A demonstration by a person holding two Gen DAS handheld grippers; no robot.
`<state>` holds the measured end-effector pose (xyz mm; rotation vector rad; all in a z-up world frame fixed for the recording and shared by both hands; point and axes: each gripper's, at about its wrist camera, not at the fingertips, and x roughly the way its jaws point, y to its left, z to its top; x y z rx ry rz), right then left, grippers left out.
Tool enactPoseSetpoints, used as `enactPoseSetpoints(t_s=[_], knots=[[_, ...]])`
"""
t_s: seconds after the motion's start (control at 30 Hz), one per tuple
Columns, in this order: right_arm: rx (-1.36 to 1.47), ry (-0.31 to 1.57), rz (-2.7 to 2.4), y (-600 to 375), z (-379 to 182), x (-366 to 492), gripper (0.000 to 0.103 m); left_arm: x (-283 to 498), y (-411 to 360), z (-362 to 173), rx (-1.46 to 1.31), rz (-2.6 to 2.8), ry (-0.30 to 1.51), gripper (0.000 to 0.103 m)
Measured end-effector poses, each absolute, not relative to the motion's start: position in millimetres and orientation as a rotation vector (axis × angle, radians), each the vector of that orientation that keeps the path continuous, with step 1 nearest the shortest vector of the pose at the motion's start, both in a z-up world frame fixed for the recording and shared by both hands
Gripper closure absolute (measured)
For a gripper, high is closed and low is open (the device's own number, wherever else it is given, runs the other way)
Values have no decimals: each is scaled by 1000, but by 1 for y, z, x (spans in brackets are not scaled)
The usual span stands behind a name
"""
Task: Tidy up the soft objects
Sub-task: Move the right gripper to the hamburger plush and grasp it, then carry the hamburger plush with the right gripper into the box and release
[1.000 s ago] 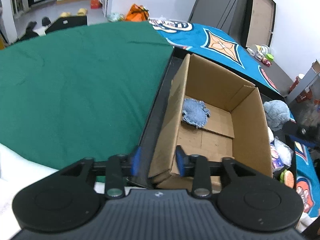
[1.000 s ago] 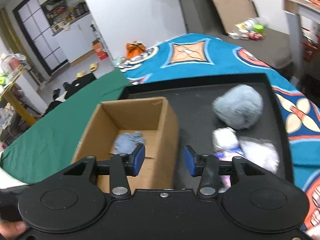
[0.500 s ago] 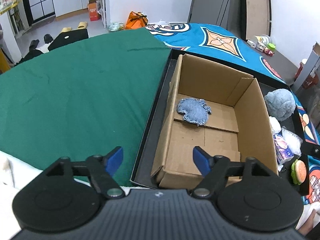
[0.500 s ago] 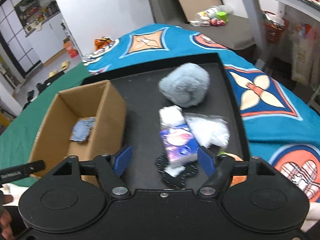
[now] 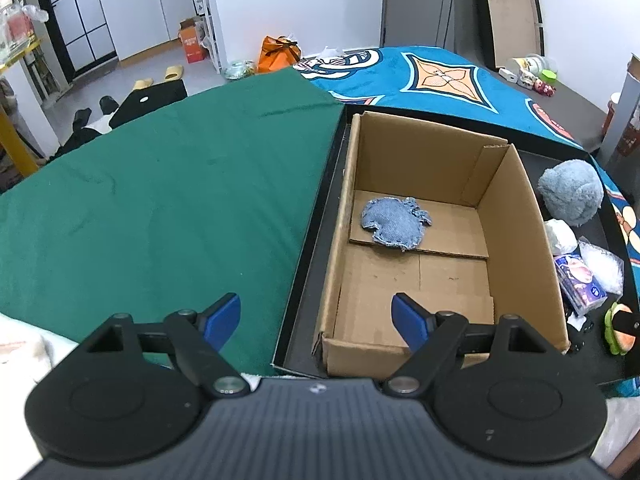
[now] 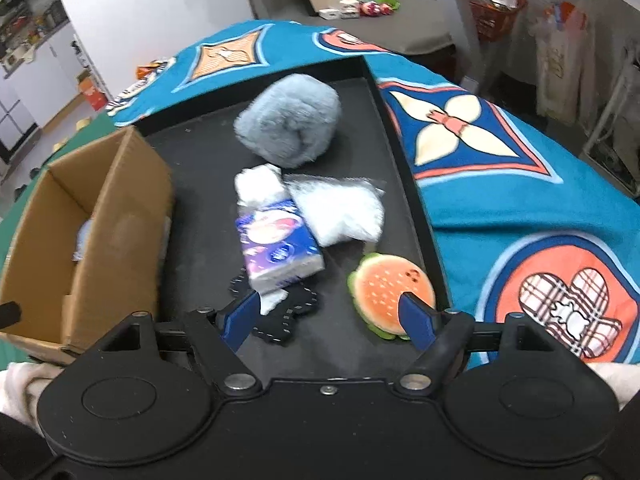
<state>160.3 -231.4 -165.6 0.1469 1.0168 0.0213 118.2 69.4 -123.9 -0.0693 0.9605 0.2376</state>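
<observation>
An open cardboard box (image 5: pixel 516 208) stands on a black tray (image 6: pixel 208 152) and holds a blue denim patch (image 5: pixel 394 226). My left gripper (image 5: pixel 316 318) is open and empty above the box's near left corner. My right gripper (image 6: pixel 330 314) is open and empty above the tray's near end. Before it lie a burger plush (image 6: pixel 390 288), a black felt piece (image 6: pixel 294 312), a tissue pack (image 6: pixel 276 246), a clear bag of white stuffing (image 6: pixel 340 210), a white soft lump (image 6: pixel 258 184) and a grey-blue fluffy plush (image 6: pixel 290 120). The box (image 6: pixel 124 228) stands left of them.
A green cloth (image 5: pixel 160 200) covers the surface left of the tray. A blue patterned blanket (image 6: pixel 500 168) lies right of and behind it. Small bottles and toys (image 6: pixel 360 0) sit on a far grey surface. Floor clutter shows at the back left.
Both grippers opened wide from a narrow gap. The left one pulled back and up from the box edge. The right one swung right, from the box to the soft items.
</observation>
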Motion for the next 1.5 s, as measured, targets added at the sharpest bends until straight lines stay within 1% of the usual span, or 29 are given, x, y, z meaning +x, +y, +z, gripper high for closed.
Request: enactPoseSetpoints(t_s=[0.13, 0.33, 0.43, 0.5, 0.53, 0.6, 0.73, 0.8, 0.87, 1.5], knots=[[129, 1016, -17, -235, -175, 159, 28, 120, 65, -123, -40, 247, 966, 21], [84, 1026, -63, -240, -189, 161, 32, 122, 56, -123, 9, 265, 970, 21], [56, 1018, -79, -239, -193, 163, 37, 123, 53, -123, 28, 272, 977, 21], [48, 1011, -95, -241, -196, 165, 44, 124, 53, -123, 29, 275, 978, 21], [48, 1015, -101, -242, -198, 166, 44, 125, 52, -123, 28, 278, 979, 21], [43, 1029, -103, -242, -204, 170, 51, 126, 51, -124, 29, 283, 985, 21], [47, 1041, -111, -244, -213, 174, 54, 128, 51, -124, 29, 283, 986, 21], [30, 1034, -112, -242, -213, 174, 58, 128, 51, -124, 30, 283, 987, 21], [48, 1031, -97, -243, -210, 173, 59, 128, 51, -125, 29, 285, 990, 21], [45, 910, -13, -228, -158, 162, 61, 119, 66, -119, -62, 261, 952, 21]])
